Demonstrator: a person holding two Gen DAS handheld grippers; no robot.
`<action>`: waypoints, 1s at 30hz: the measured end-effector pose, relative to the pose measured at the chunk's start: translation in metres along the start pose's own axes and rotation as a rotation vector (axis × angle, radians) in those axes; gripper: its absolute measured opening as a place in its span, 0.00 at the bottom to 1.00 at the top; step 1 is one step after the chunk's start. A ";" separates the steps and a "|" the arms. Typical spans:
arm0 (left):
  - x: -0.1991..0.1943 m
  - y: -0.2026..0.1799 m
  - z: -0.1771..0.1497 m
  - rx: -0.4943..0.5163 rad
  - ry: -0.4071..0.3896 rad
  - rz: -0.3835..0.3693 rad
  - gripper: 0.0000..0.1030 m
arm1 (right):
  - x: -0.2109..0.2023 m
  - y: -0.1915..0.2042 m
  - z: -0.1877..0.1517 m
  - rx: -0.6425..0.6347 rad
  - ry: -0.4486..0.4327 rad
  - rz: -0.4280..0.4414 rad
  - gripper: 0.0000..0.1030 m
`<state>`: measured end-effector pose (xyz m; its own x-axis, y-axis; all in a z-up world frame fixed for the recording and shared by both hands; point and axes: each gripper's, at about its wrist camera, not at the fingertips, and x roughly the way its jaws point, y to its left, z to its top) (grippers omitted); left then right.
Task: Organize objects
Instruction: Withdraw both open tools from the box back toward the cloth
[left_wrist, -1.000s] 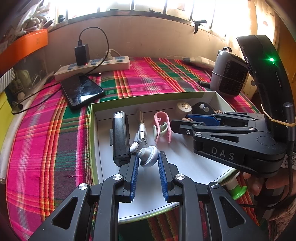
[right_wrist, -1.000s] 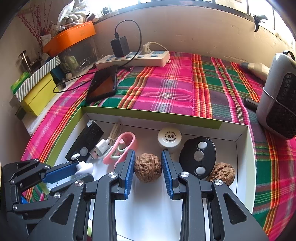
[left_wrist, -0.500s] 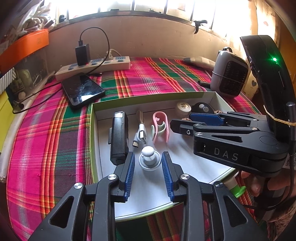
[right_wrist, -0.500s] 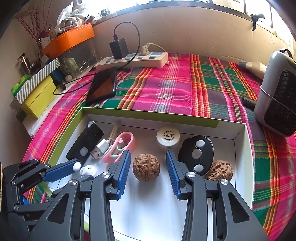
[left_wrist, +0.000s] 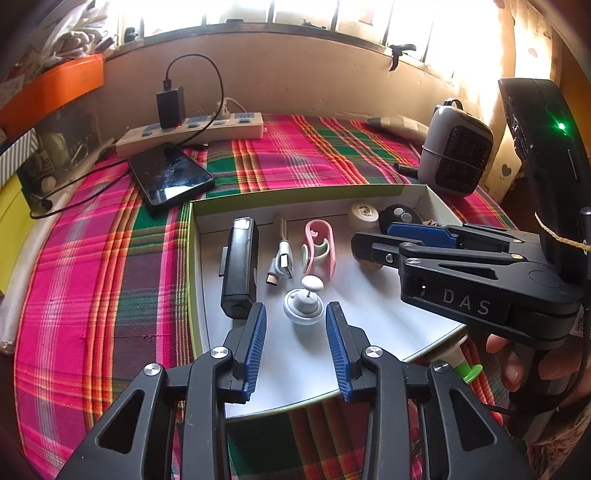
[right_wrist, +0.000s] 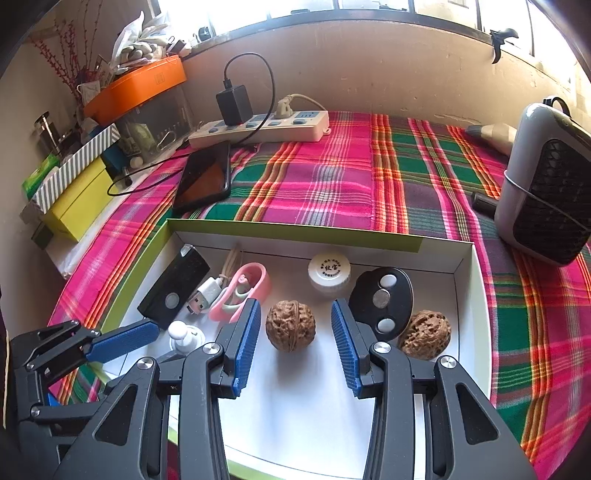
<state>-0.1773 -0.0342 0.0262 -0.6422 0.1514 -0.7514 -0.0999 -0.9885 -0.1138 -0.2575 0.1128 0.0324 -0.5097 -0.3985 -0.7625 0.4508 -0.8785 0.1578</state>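
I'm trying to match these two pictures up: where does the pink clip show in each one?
Left wrist view: the pink clip lies in the white box, above centre, right of the USB cable.
Right wrist view: the pink clip lies left of centre, near the tip of the right gripper's left finger, left of the walnut.
Shared landmark: the black phone on the plaid cloth beyond the box.

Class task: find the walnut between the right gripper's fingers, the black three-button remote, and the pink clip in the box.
walnut (right_wrist: 290, 325): right wrist view, middle of its shell.
black three-button remote (right_wrist: 381, 303): right wrist view, centre button.
pink clip (right_wrist: 261, 283): right wrist view, its outer pink band.
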 end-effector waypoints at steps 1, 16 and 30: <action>-0.003 0.000 -0.001 -0.001 -0.007 0.003 0.31 | -0.002 0.001 -0.001 -0.002 -0.002 -0.003 0.40; -0.032 -0.004 -0.013 -0.018 -0.044 -0.003 0.31 | -0.040 0.001 -0.020 0.003 -0.056 -0.028 0.40; -0.055 -0.016 -0.033 -0.016 -0.054 -0.035 0.31 | -0.077 0.002 -0.063 0.016 -0.094 -0.042 0.41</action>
<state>-0.1152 -0.0263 0.0476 -0.6788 0.1851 -0.7106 -0.1110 -0.9825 -0.1499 -0.1710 0.1579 0.0517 -0.5947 -0.3840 -0.7063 0.4166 -0.8986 0.1377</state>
